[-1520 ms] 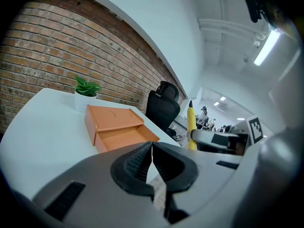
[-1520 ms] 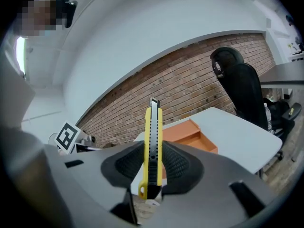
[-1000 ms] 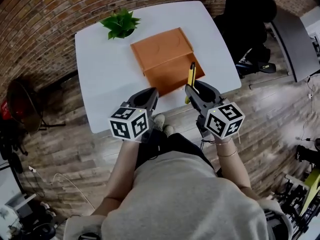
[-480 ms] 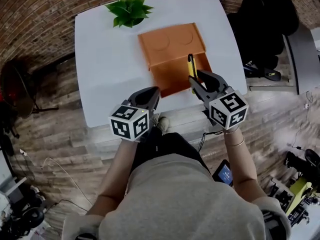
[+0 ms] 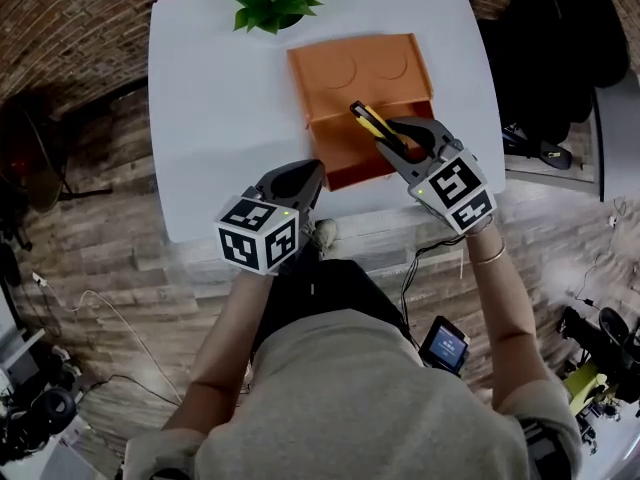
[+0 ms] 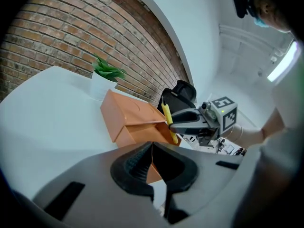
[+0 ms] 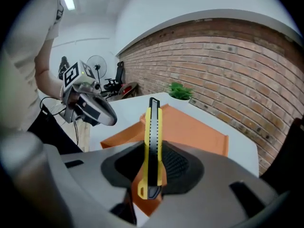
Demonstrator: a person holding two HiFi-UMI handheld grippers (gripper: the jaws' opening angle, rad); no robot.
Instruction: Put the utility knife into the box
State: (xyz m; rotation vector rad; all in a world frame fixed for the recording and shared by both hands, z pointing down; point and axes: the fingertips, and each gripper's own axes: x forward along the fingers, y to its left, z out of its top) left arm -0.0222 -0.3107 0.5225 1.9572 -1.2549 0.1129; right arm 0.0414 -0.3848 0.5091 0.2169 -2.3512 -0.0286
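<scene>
Since a moment ago, the right tool [image 5: 392, 140] has come in over the box [image 5: 345, 160] and rolled. The knife [image 5: 366, 118] pointed straight away from the person then. Now it leans off to the left and away.

The right tool is pinching the knife near its back end. Most of the yellow knife sticks out in front of the jaws. It hangs in the air over the open part of the box, close to where the lid [image 5: 360, 68] folds back. It does not look like it touches the box yet.

So the box is right under the knife, and the right hand is the near one. The knife lies slantwise across the opening. I think it should go down flatter so that it fits inside.

The left tool [image 5: 308, 176] is pressed together and holds nothing. It waits at the near edge of the surface [image 5: 220, 118], just left of the box.
</scene>
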